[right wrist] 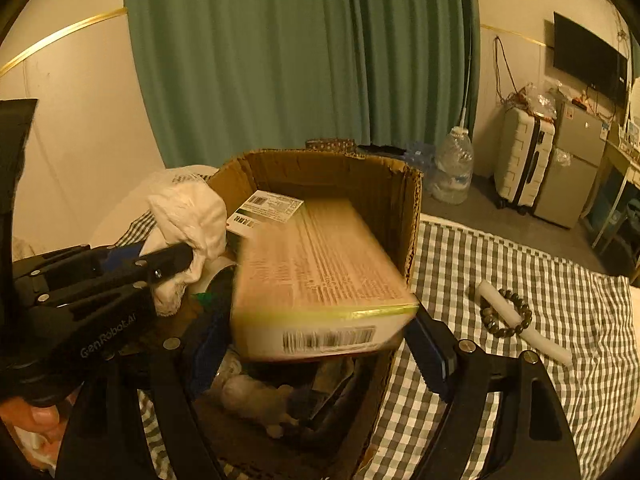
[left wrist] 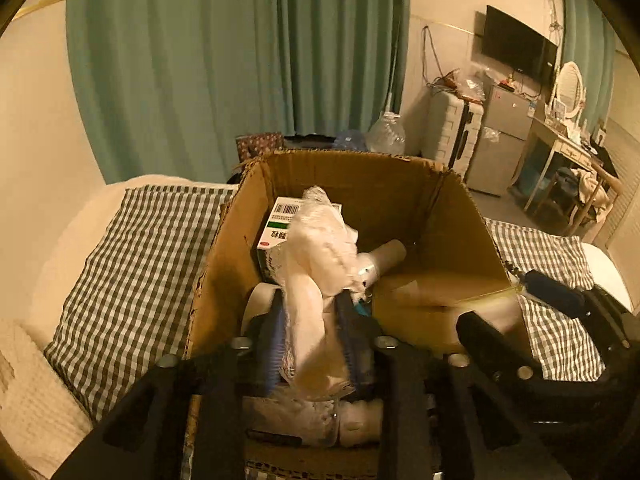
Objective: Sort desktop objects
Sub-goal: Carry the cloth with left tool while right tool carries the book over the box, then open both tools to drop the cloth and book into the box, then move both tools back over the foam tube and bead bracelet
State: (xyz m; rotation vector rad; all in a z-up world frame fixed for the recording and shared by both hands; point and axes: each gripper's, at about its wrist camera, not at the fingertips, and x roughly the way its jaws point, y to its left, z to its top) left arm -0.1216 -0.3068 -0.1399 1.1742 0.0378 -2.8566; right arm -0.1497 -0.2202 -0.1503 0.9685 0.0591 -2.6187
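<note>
An open cardboard box [left wrist: 448, 200] stands on a checked cloth [left wrist: 132, 264]. My left gripper [left wrist: 310, 312] is shut on a crumpled white plastic bag [left wrist: 320, 240] and holds it over the box's near side; it also shows in the right wrist view [right wrist: 172, 264] with the bag [right wrist: 192, 212]. My right gripper [right wrist: 320, 332] is spread around a flat yellow carton [right wrist: 320, 268] with a barcode, held over the box [right wrist: 360, 176]; motion blur hides the contact. In the box lie a white medicine packet [left wrist: 280, 220] and a cardboard tube [left wrist: 390, 254].
On the cloth right of the box lie a white stick [right wrist: 524, 320] and a bead bracelet [right wrist: 506, 312]. Behind stand a green curtain [right wrist: 300, 60], a water jug [right wrist: 454, 168], a suitcase [right wrist: 524, 160], a small fridge [right wrist: 572, 168] and a dressing table [left wrist: 568, 152].
</note>
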